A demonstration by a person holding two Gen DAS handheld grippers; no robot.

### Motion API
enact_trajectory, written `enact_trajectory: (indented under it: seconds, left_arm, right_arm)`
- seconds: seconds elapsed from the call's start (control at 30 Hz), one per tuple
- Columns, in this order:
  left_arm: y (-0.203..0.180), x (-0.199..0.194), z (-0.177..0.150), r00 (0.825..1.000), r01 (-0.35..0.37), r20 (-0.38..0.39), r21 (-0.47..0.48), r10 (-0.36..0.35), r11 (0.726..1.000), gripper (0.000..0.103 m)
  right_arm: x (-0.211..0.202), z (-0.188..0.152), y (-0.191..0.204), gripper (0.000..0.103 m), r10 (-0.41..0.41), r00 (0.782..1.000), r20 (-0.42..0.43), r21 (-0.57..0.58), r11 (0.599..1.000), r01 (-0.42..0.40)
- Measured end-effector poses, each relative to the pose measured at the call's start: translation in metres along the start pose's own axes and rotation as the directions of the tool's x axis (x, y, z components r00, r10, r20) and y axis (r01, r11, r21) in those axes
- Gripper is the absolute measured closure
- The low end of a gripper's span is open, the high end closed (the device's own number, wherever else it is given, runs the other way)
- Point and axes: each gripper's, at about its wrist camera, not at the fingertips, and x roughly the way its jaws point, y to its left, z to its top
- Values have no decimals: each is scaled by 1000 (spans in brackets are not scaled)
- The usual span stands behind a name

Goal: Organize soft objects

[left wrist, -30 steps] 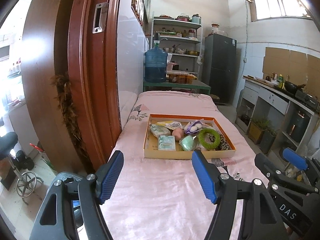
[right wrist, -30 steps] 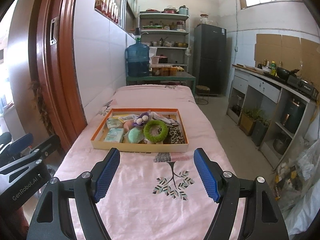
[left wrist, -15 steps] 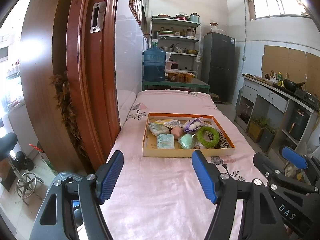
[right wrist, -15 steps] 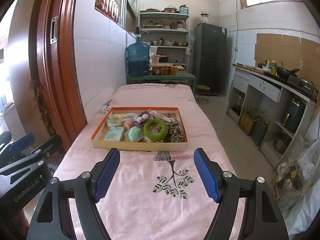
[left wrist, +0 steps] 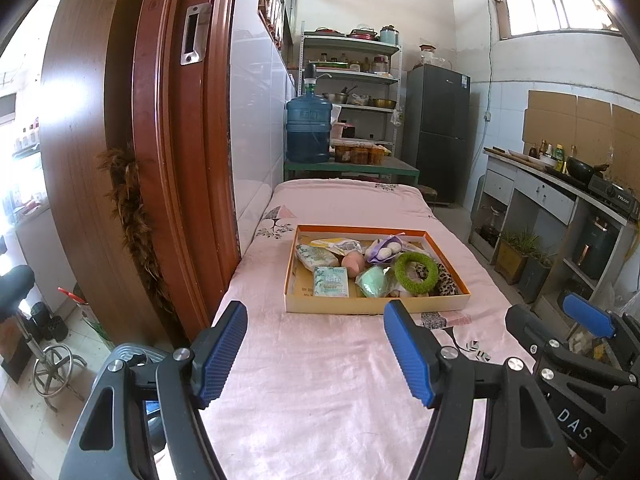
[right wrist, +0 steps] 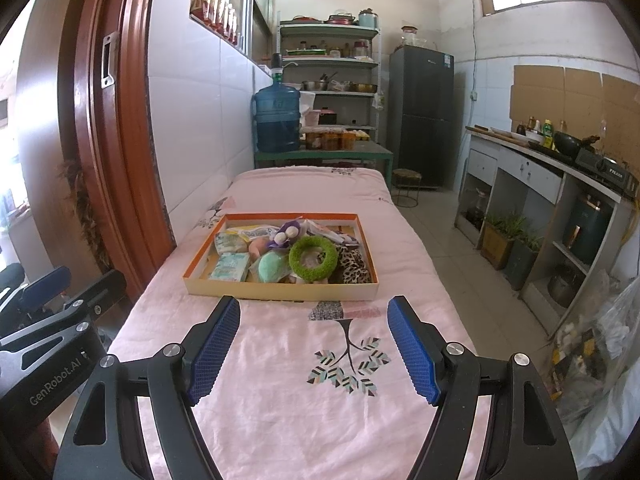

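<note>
Tray (right wrist: 280, 288) of soft items, mid-frame on the pink bed (right wrist: 280, 380), long side across the view. Right gripper (right wrist: 314, 346): jaws apart, empty, tray straight ahead. Left gripper (left wrist: 316, 350): jaws apart, empty, tray ahead and slightly right.

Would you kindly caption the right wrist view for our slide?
Open right claw above pink bedsheet, facing orange-rimmed tray of soft items.
</note>
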Motion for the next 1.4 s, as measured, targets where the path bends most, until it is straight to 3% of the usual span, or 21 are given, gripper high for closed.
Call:
enact_trajectory:
  seconds: [1.4]
  left_arm:
    - [-1, 1, -2, 1000, 7, -2, 2, -7, 1000, 33]
  right_arm:
    - [1, -3, 2, 26, 5, 1000, -1, 3, 1000, -5]
